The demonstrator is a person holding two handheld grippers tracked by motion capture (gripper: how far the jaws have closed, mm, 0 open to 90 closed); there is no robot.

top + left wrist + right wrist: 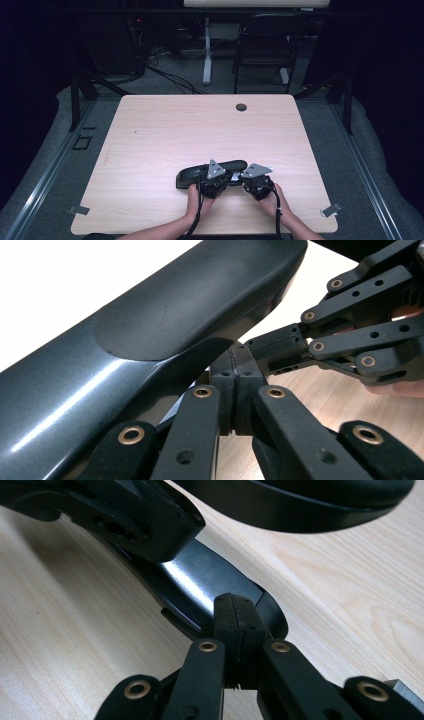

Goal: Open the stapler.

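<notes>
A long dark grey case point(192, 176) lies near the front of the table point(165, 125), right of centre. Both of my grippers meet at its right end. In the left gripper view the case point(165, 315) looms just above my left gripper point(235, 365), whose pads are pressed together under its edge. My right gripper point(255, 345) comes in from the right, tip to tip with the left. In the right gripper view my right gripper point(234, 605) is shut, with its tips against the case's glossy lower shell point(200, 580). The case's other half point(300, 500) hangs above. I see nothing clamped between either pair of pads.
The pale wooden table has a cable hole point(241, 107) near its far edge and metal clips at its front corners point(78, 210). A black chair point(265, 45) and a desk leg stand behind the table. Dark frames flank both sides.
</notes>
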